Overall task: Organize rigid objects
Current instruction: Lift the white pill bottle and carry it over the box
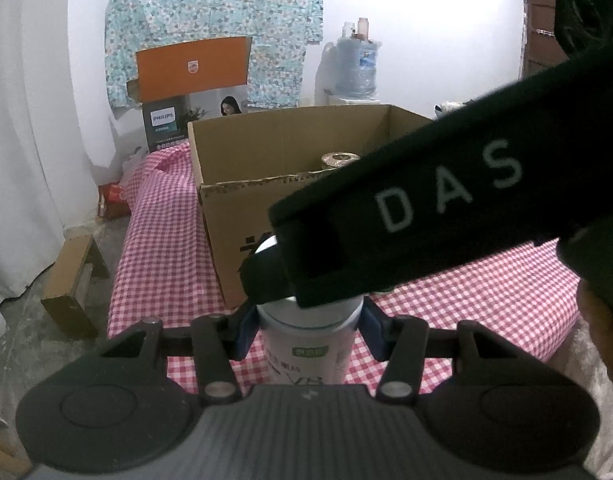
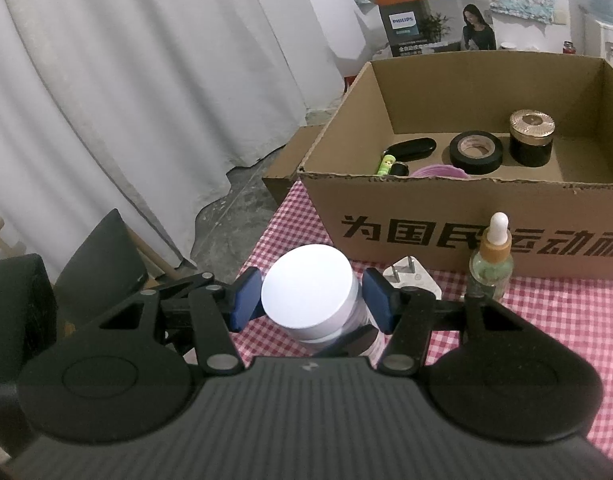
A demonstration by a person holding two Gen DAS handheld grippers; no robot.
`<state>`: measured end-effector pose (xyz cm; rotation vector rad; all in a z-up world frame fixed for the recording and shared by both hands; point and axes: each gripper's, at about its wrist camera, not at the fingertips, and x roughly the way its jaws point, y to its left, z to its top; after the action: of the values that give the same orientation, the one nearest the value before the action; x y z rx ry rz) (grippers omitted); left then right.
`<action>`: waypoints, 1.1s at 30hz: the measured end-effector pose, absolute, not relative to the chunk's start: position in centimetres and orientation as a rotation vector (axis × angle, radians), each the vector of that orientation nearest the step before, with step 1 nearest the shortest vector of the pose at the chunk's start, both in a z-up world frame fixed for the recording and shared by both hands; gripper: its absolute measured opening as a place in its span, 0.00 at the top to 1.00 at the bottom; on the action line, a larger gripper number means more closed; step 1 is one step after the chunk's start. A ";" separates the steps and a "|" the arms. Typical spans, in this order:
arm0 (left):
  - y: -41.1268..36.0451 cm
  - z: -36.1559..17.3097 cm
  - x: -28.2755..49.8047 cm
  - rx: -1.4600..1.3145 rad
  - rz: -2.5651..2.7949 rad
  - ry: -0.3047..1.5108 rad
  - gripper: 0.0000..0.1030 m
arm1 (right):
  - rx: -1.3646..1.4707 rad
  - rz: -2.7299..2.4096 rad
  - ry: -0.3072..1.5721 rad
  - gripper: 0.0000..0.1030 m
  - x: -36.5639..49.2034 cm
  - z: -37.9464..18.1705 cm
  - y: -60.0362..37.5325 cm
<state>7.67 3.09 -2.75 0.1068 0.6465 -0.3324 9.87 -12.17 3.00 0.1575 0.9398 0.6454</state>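
A white bottle (image 1: 310, 346) with printed text stands on the red-checked tablecloth (image 1: 162, 240), and my left gripper (image 1: 308, 332) is shut on its body, blue pads (image 1: 244, 334) on both sides. My right gripper (image 2: 312, 300) is shut on the same bottle's round white lid (image 2: 306, 296); its black body (image 1: 406, 216) crosses over the bottle top in the left wrist view. Just behind stands an open cardboard box (image 2: 426, 200) holding a black tape roll (image 2: 476, 152), a gold-lidded black jar (image 2: 531, 140), a black oval case (image 2: 412, 148) and a green tube (image 2: 386, 166).
A dropper bottle (image 2: 491, 260) and a white plug adapter (image 2: 414, 280) stand on the cloth before the box. A black chair (image 2: 102, 256) sits left of the table edge. White curtains, a Philips carton (image 1: 164, 124), a water jug (image 1: 356, 64) and floor cardboard (image 1: 72, 280) lie beyond.
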 end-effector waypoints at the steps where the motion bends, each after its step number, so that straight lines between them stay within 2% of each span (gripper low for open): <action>1: 3.1 -2.8 7.7 0.105 -0.332 0.646 0.48 | 0.156 0.647 0.939 0.46 9.9 2.9 -12.2; 18: 3.7 -1.1 6.4 0.130 -0.304 0.608 0.48 | 0.151 0.682 0.887 0.46 8.9 4.6 -12.2; 33: 3.3 5.7 7.2 0.168 -0.258 0.503 0.48 | 0.112 0.763 0.710 0.46 9.9 11.7 -12.0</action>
<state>7.24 3.29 5.69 0.1676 0.5025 -0.2575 9.91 -12.00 11.68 0.1122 0.7100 0.7626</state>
